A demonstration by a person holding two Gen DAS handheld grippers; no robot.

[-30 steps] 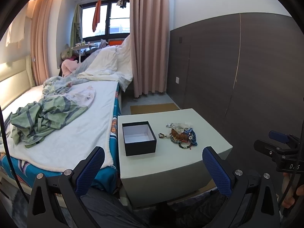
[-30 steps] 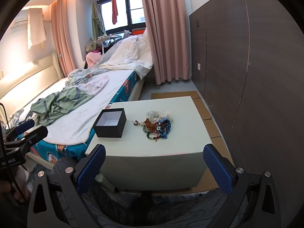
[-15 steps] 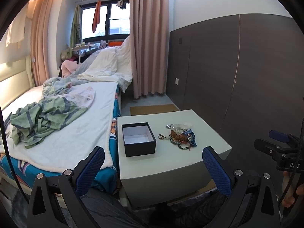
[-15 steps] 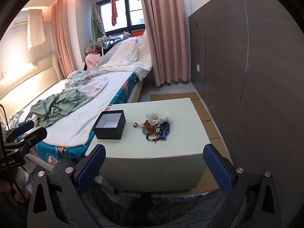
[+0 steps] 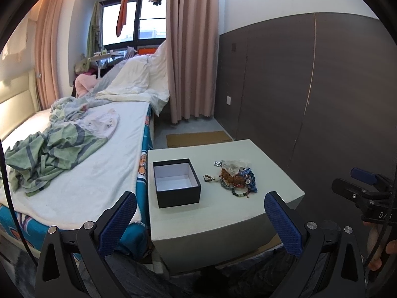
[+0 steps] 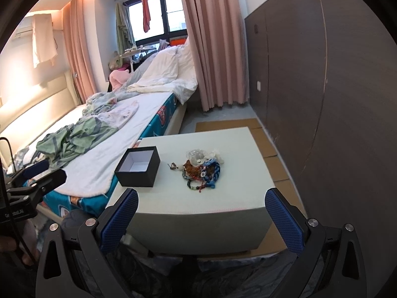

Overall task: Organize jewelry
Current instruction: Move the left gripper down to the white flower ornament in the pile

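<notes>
Left wrist view: the left gripper (image 5: 199, 219) hangs before the pale table (image 5: 213, 213), jaws spread wide and holding nothing; the right gripper (image 6: 201, 218) is likewise wide and bare. Farther on the table sits an open black box (image 5: 176, 185), the jewelry heap (image 5: 235, 177) just beside it, apart. Beyond lies the bed (image 5: 99, 149)

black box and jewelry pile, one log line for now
open black square box: empty | tangled bead jewelry pile: beside it | left claw, right claw: open

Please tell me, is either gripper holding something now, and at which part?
Nothing is held. The left gripper and the right gripper both have open, empty jaws, short of the table. The jewelry lies beside the box.
</notes>
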